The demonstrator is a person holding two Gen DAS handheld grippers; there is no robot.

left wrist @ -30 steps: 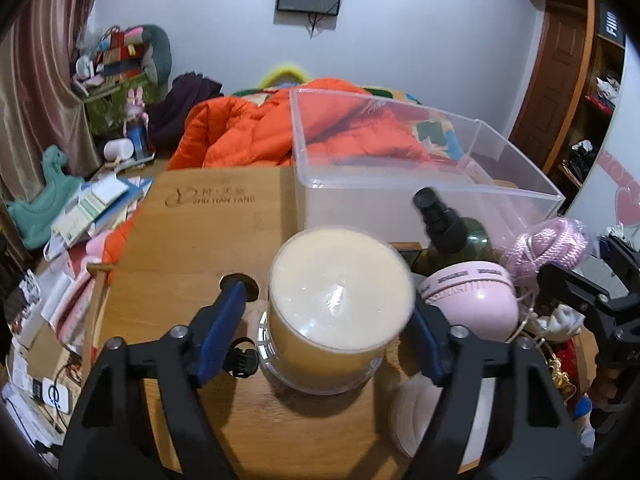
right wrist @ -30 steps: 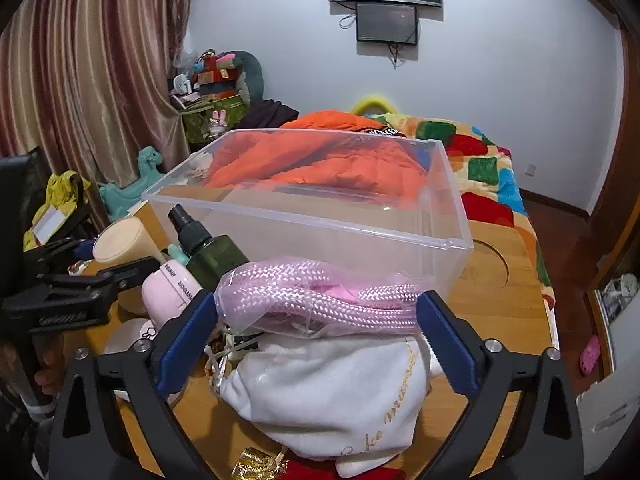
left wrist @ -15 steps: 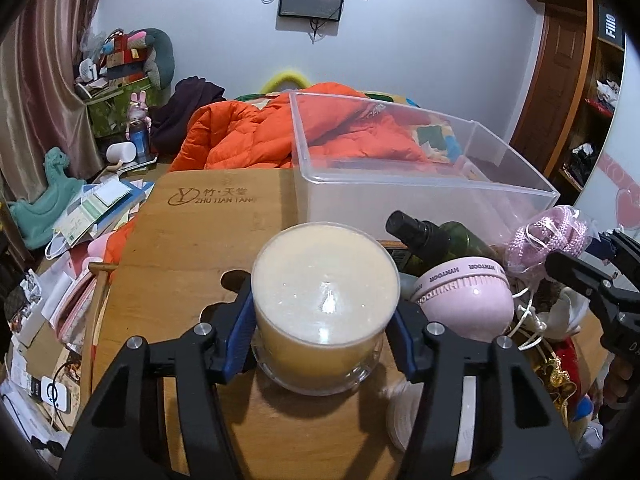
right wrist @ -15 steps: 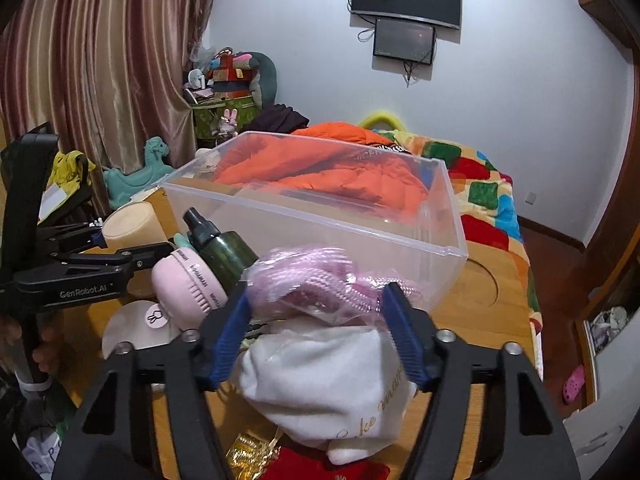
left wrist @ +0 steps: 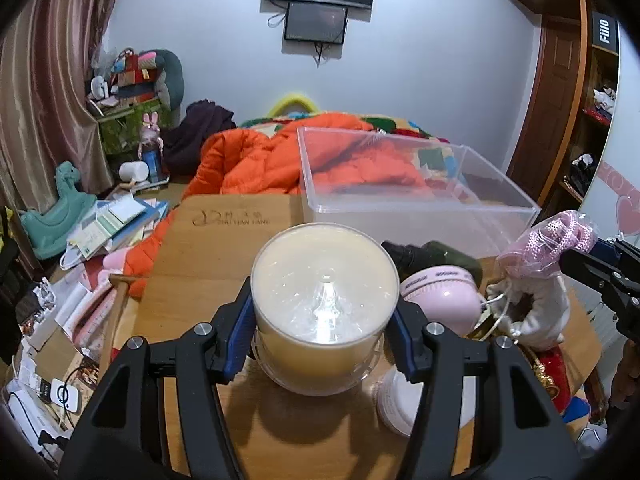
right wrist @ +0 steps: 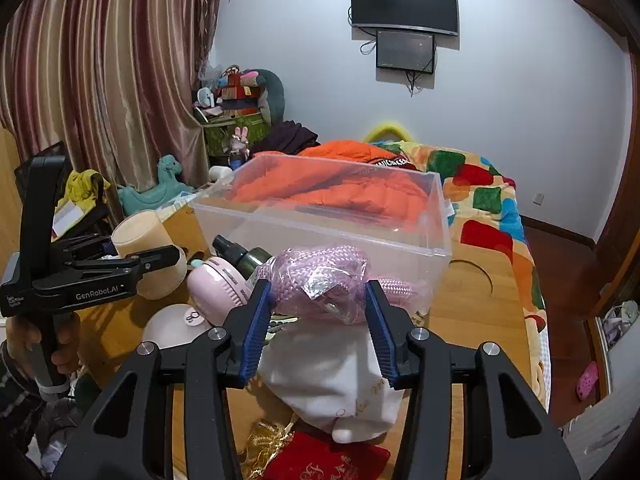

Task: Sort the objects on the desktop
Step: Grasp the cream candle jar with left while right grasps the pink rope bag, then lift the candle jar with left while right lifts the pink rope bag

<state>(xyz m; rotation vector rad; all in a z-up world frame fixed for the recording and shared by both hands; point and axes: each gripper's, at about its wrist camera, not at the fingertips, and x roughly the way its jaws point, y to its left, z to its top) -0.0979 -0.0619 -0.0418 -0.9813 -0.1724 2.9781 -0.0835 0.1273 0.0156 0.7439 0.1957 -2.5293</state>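
Clamping the cream jar (left wrist: 324, 304), left gripper (left wrist: 324, 336) fingers pinch it; right gripper (right wrist: 318, 320) fingers, just closing, squeeze the pink cord bag (right wrist: 320, 276).

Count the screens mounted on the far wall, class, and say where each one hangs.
2. The large dark screen hangs high on the wall; the smaller screen sits just beneath it, cables dangling below. Nothing suggests a hidden third.

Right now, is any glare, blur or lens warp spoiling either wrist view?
Left wrist: a bright glare spot sits on the cream jar lid; the fisheye bends the door frame and darkens the corners. Right wrist: sharp, but the plastic around the pink rope bundle glints, and the curtain bows.
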